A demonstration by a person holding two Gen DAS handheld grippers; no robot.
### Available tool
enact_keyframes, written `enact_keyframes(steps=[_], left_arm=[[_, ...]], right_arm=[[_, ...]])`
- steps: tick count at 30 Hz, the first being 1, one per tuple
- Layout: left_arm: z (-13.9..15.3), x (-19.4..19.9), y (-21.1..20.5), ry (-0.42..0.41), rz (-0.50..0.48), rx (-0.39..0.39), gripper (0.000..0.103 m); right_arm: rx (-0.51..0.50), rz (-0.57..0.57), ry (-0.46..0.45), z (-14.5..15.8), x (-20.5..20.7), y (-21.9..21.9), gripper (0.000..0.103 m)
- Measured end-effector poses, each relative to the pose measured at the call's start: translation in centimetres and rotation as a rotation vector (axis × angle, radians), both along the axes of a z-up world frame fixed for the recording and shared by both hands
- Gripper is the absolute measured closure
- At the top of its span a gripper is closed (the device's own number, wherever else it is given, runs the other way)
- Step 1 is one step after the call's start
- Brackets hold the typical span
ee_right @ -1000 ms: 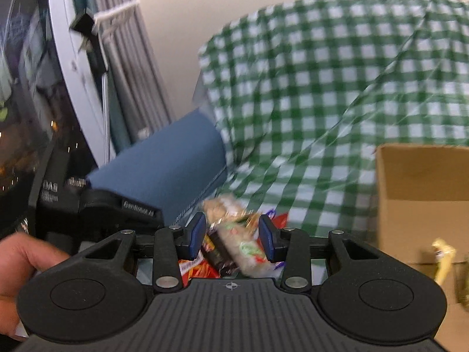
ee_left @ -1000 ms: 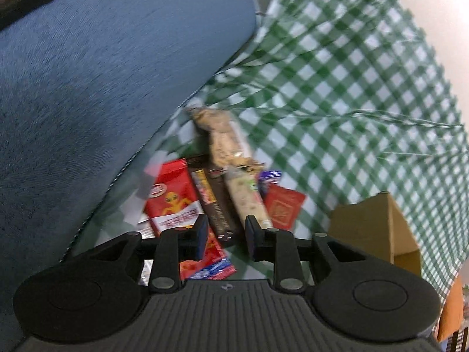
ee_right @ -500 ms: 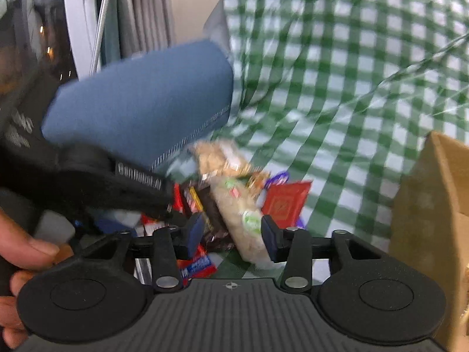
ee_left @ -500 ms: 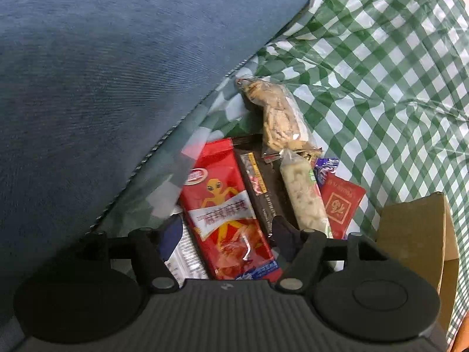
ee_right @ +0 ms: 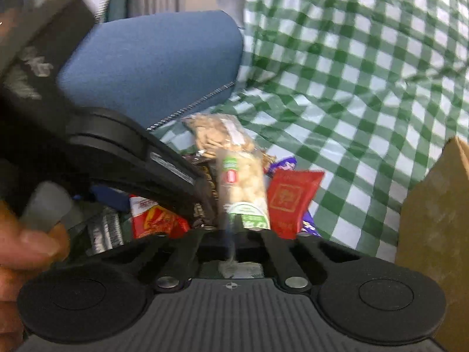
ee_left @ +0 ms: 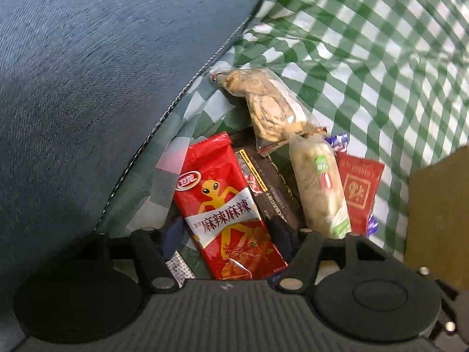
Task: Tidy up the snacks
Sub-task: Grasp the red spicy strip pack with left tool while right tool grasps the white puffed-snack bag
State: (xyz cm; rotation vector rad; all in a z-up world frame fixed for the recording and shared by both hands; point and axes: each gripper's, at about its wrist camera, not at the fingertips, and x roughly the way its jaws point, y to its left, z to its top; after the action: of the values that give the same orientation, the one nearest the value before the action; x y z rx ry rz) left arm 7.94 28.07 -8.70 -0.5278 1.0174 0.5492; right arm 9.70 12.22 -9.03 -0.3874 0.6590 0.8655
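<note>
A pile of snacks lies on the green checked cloth [ee_left: 366, 67] beside a blue cushion [ee_left: 102, 73]. In the left wrist view my left gripper [ee_left: 227, 240] is open, its fingers on either side of a red alien-print packet [ee_left: 225, 208]. Next to it lie a dark bar [ee_left: 272, 187], a pale nut bar [ee_left: 319, 187], a small red sachet [ee_left: 359, 187] and a clear bag of nuts [ee_left: 269, 108]. In the right wrist view my right gripper [ee_right: 234, 231] is open around the near end of the pale nut bar [ee_right: 243, 184]. The left gripper body [ee_right: 132, 158] shows at its left.
A brown cardboard box [ee_left: 436, 220] stands at the right, also in the right wrist view [ee_right: 436, 228]. The blue cushion [ee_right: 152, 61] rises behind the pile. A hand [ee_right: 26, 240] shows at the lower left. The cloth runs up a sofa back.
Both grippers have moved down and closer to the pile. The left jaws opened wide around the red packet. The right jaws now straddle the pale nut bar.
</note>
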Motion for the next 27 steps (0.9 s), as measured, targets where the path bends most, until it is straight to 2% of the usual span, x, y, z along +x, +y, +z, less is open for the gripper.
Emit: enact_keyframes(steps=[4,8,13,16,19,21,23,27], left_arm=[[0.4,-0.4,-0.8,0.004,-0.053,0.034,0.046],[1.2,-0.9,-1.5,-0.026,-0.108,0.051,0.055],[2.4,-1.4,-2.8,-0.088,-0.203,0.054,0.055],[2.8,-1.7,-3.6,-0.114,-0.269,0.052,0.055],[2.8,-2.1,-3.5,-0.107,-0.273,0.052,0.055],[2.5,-2.3,-2.8,-0.085,-0.242,0.032,0.055],[2.3,-2.6,-2.0,-0.075,-0.21,0.015,0.055],[2.1,-2.8,-0.7,-0.074,-0.154,-0.021,0.055]], right_arm=[[-0.029,0.034,-0.055,0.8,-1.7,-0.9,0.103],[-0.074,0.041,-0.097,1.4,-3.5,-2.1,0.103],[-0.134,-0.007,-0.083,1.7,-5.8,-3.6,0.103],[-0.151,-0.015,-0.039,1.6,-6.9,-4.4,0.103],[-0.083,-0.033,-0.012,2.5,-7.2,-5.3,0.102],[0.0,-0.057,-0.011,3.2,-6.6,-5.8,0.092],[0.05,-0.094,-0.002,3.3,-5.7,-5.9,0.07],[0.083,-0.175,0.038,2.3,-3.5,-4.9,0.063]])
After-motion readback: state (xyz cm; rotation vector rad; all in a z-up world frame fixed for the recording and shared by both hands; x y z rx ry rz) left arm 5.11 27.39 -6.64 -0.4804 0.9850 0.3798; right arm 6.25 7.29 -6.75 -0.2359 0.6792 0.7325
